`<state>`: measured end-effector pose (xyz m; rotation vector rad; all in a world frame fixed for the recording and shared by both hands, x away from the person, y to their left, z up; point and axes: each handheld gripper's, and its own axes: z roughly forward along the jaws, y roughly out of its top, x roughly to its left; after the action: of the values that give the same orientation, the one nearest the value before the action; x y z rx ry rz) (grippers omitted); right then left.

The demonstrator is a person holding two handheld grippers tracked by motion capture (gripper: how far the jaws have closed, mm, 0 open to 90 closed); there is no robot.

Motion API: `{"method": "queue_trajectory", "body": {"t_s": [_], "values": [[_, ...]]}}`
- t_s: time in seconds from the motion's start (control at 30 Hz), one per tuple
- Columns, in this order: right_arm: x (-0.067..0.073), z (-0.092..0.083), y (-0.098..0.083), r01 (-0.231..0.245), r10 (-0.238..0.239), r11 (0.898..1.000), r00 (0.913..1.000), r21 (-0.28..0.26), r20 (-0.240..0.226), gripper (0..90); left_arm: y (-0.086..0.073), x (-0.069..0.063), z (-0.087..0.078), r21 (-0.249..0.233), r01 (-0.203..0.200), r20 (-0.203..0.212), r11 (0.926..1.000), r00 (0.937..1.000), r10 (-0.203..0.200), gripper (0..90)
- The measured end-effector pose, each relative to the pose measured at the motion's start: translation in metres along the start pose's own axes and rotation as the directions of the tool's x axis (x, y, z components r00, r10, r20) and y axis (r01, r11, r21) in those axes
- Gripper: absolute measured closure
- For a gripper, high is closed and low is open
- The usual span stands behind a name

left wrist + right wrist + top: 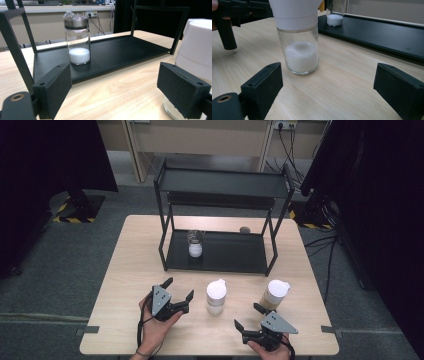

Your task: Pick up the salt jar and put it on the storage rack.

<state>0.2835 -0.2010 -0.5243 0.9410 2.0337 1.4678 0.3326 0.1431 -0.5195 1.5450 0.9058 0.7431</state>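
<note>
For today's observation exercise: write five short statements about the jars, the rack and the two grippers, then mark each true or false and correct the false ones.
1. A glass jar with a silver cap stands on the black rack's lower shelf. True.
2. The left gripper is clamped on a jar. False: its fingers are spread with nothing between them.
3. The white-lidded jar of white grains stands on the wooden table in front of the rack. True.
4. The jar with brownish contents lies on its side. False: it stands upright.
5. The right gripper holds the rack. False: it is open, over the table.
</note>
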Motion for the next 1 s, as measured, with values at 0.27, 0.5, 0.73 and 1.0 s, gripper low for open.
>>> {"method": "queue_trajectory", "body": {"t_s": [0.27, 0.5, 0.73, 1.0], "values": [[0.000, 0.000, 0.000, 0.001, -0.001, 1.000, 1.0000, 0.000, -0.001, 8.9, -0.011, 0.001, -0.005, 0.010, 0.019, -0.015, 0.9998, 0.9997, -0.019, 12.0], [0.000, 0.000, 0.000, 0.003, -0.003, 1.000, 1.0000, 0.002, -0.002, 8.9, -0.013, 0.001, -0.005, 0.012, 0.022, -0.017, 0.9997, 0.9996, -0.022, 11.9], [0.000, 0.000, 0.000, 0.004, -0.004, 1.000, 1.0000, 0.003, -0.003, 8.9, -0.013, 0.001, -0.005, 0.014, 0.020, -0.015, 0.9997, 0.9997, -0.020, 11.9], [0.000, 0.000, 0.000, 0.005, -0.005, 1.000, 1.0000, 0.003, -0.002, 8.9, -0.013, 0.001, -0.005, 0.018, 0.013, -0.017, 0.9998, 0.9998, -0.013, 11.8]]}}
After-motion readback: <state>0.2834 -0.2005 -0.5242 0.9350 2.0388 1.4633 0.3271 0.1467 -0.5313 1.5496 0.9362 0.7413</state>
